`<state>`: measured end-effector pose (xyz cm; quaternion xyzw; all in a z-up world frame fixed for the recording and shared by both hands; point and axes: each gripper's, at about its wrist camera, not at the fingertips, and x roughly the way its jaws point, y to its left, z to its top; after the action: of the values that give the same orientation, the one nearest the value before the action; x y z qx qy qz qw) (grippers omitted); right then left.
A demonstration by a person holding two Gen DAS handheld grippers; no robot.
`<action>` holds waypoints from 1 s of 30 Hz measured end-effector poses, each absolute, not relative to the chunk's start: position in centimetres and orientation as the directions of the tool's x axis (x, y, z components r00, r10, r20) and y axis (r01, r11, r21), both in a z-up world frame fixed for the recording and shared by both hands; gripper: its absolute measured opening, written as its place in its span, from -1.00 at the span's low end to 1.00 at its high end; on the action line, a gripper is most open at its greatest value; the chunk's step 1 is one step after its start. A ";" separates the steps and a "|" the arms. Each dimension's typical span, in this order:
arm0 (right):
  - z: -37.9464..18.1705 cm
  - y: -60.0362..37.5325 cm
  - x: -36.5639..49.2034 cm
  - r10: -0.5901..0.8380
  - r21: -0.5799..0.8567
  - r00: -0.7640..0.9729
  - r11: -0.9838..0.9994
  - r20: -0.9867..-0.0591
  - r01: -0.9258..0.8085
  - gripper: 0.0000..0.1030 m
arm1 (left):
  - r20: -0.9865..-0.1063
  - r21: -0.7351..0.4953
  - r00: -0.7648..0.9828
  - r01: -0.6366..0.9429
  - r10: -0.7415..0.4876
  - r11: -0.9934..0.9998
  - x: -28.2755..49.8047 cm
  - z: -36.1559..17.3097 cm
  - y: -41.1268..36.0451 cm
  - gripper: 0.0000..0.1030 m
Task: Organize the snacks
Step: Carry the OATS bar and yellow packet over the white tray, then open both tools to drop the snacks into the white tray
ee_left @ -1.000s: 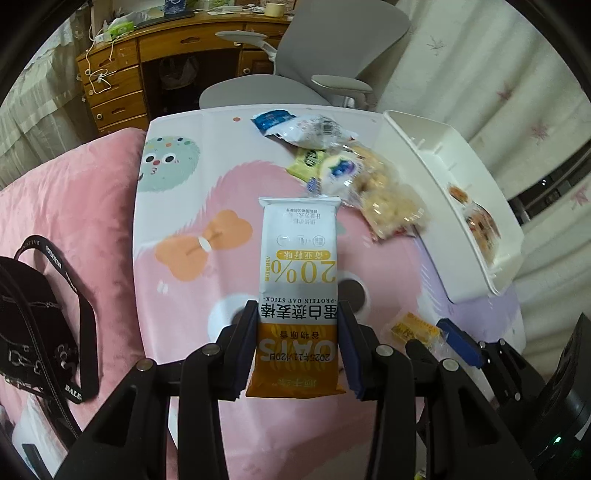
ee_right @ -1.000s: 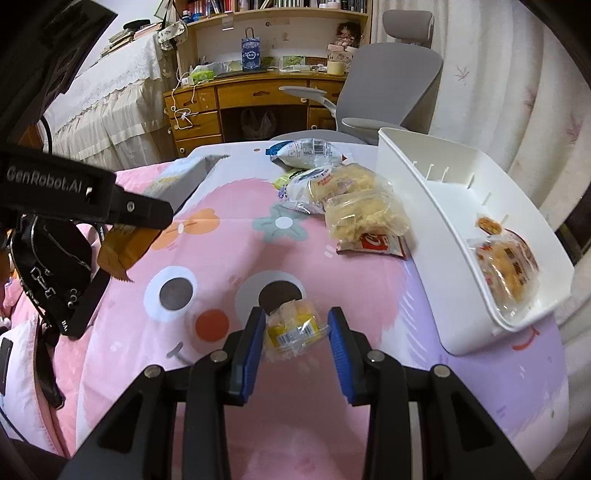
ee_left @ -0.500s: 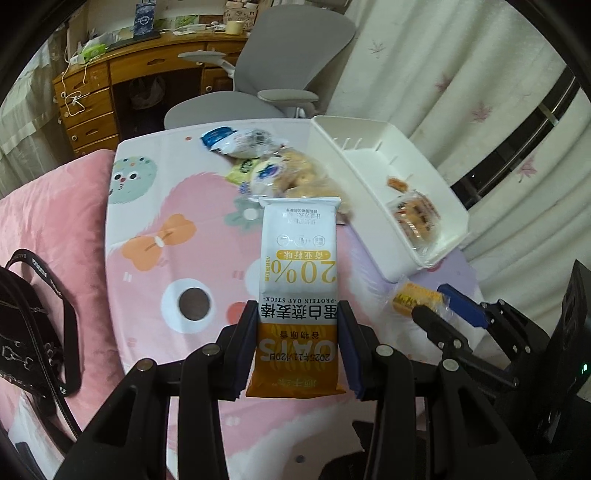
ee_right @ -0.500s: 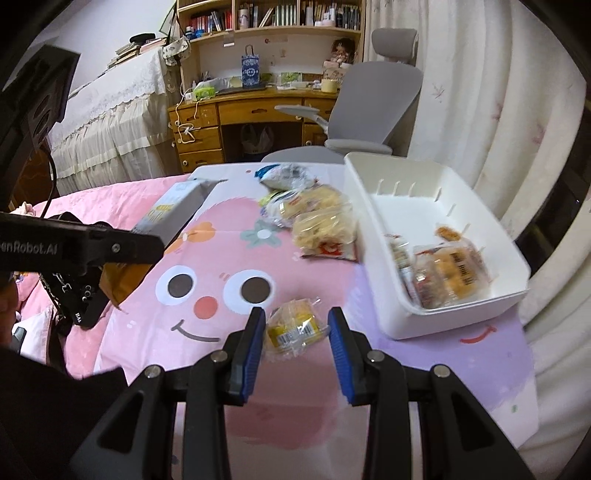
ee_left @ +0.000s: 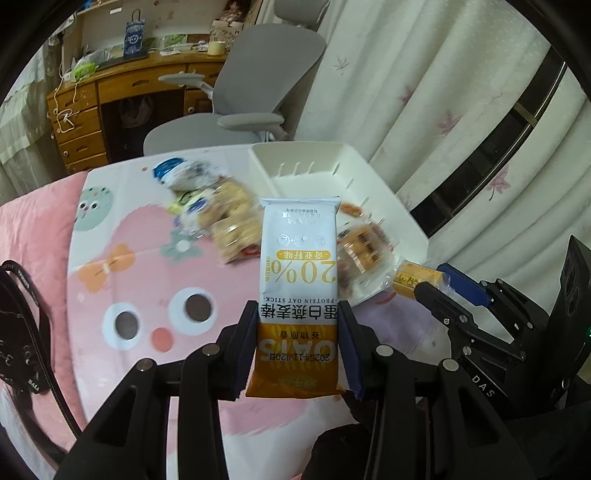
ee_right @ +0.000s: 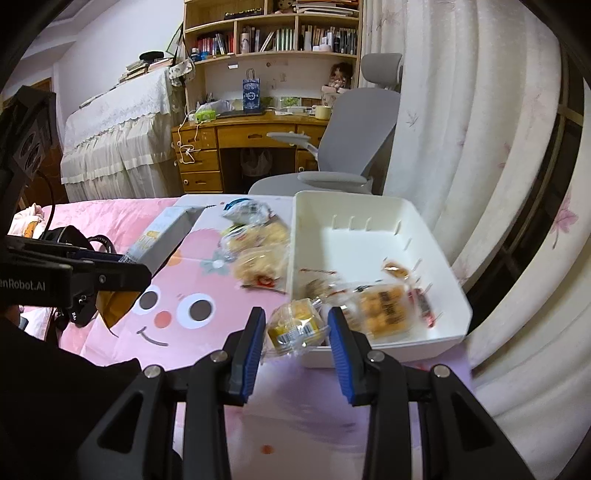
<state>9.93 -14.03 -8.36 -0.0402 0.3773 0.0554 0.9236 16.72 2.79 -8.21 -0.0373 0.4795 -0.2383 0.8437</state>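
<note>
Both held items have travelled toward the white bin since a second ago: my right gripper (ee_right: 293,330), earlier low over the pink cloth, now hangs at the bin's near-left corner, and my left gripper (ee_left: 297,345) has swung to face the bin as well.

Item 1: small clear-wrapped yellow snack (ee_right: 297,326), barcode facing the camera. Pinched between the blue fingers (ee_right: 251,350) of the right gripper, which stand narrow on its wrapper. It sits just above and against the bin's near rim.

Item 2: oat stick packet (ee_left: 300,291), white top, orange bottom, print upside down to the camera. Clamped at its orange end by the left gripper's fingers (ee_left: 242,349), set narrow; the white end juts forward, overlapping the bin's near side in the left wrist view.

Item 3: white bin (ee_right: 436,254), open-topped, on the right part of the surface. Contents: a wrapped pastry pack (ee_right: 384,308) toward the near side, a small brown wrapped piece (ee_right: 396,270) further back, and a red-ended wrapper at the right which I cannot identify.

Item 4: loose snack pile (ee_right: 258,247), clear bags of pale puffs plus a blue-and-white bag (ee_right: 245,211), lying on the cloth just left of the bin; blurred.

Item 5: pink cartoon-face cloth (ee_right: 173,306) covering the surface.

Surroundings: black strapped bag (ee_left: 22,332) at far left; grey office chair (ee_right: 354,140) behind; wooden desk (ee_right: 243,136) with bookshelf (ee_right: 273,33); floral curtain (ee_right: 472,122) at right.
</note>
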 end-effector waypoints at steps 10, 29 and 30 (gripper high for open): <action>-7.6 -21.6 11.9 0.096 -0.066 0.716 0.979 -0.692 -0.195 -0.33 | -0.773 -0.316 0.450 0.337 -0.447 0.887 17.7 -8.1 -5.6 -0.23; -8.0 -29.4 16.8 0.157 -0.057 0.697 0.960 -0.699 -0.274 -0.33 | -0.772 -0.293 0.496 0.278 -0.398 0.915 22.5 -8.9 -14.9 -0.26; -8.1 -29.6 17.1 0.161 -0.053 0.696 0.960 -0.700 -0.275 -0.33 | -0.773 -0.298 0.493 0.274 -0.399 0.914 22.6 -9.0 -14.8 -0.26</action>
<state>17.08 -29.58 -8.07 -0.0769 0.3716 0.1189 0.9175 22.60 -14.85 -9.02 -0.0675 0.4641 -0.1955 0.8613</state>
